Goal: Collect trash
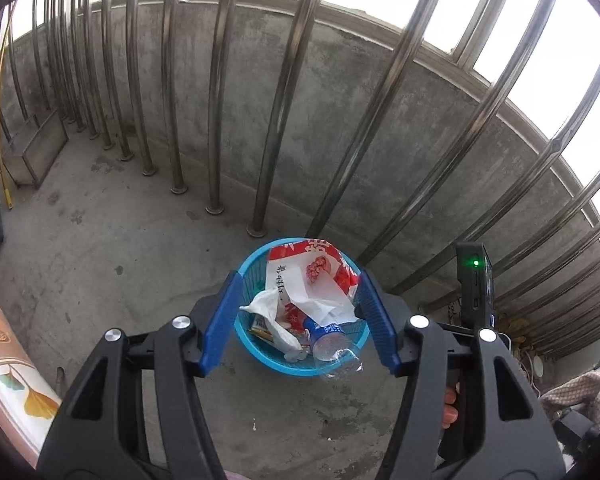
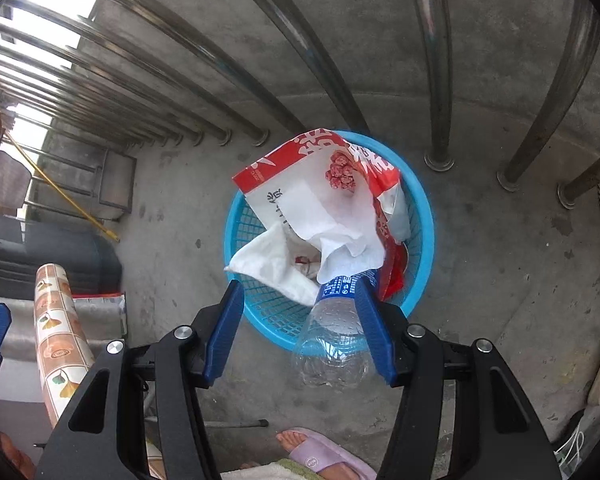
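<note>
A blue plastic basket stands on the concrete floor by the railing. It holds a red-and-white bag, white crumpled tissue and other scraps. A clear plastic bottle with a blue label lies tilted over the near rim, neck inward. My left gripper hangs open above the basket, nothing between its fingers. My right gripper is open too. The bottle lies below its right finger, not pinched.
Steel railing bars and a low concrete wall stand just behind the basket. A rolled patterned mat and a dark crate are at the left. A yellow stick leans nearby. A foot in a pink slipper is close below.
</note>
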{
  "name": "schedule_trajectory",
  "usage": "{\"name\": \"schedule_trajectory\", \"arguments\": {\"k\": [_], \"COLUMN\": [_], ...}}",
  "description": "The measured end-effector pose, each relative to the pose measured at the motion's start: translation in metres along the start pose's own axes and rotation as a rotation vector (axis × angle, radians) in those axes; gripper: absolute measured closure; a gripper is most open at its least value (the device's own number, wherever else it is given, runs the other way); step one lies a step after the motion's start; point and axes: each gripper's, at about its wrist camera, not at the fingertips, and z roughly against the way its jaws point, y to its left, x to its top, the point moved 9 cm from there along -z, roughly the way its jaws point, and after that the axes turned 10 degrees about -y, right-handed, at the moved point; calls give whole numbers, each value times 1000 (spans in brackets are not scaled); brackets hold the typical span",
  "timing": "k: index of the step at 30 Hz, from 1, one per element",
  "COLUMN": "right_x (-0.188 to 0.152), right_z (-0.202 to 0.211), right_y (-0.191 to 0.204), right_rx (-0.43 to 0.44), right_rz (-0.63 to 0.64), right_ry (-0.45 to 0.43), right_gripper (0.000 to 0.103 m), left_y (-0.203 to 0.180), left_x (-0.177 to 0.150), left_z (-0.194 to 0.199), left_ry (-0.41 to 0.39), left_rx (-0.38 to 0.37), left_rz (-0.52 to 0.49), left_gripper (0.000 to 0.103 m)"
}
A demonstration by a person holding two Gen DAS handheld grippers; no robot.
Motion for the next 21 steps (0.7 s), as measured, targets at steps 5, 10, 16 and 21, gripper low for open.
{"name": "schedule_trajectory", "arguments": {"k": [5, 10, 16, 21], "right_x": [-1, -4, -34, -68], "right_z": [42, 100, 165, 196], "right_y": [20, 77, 165, 215], "right_rx": [54, 164, 322, 400], "right_rz": [54, 205, 495, 673], "right_ry": [-68, -160, -261, -265], "right_gripper": [46, 39, 25, 21], "left_y": [13, 39, 79, 108], "left_x": [8, 5, -32, -83], "left_z": [73, 168, 289, 366], "left_ry": [-90, -195, -309, -328], "left_rx": [20, 136, 381, 522], "left_rz": [-6, 3, 43, 185], "left_gripper": [29, 19, 11, 11]}}
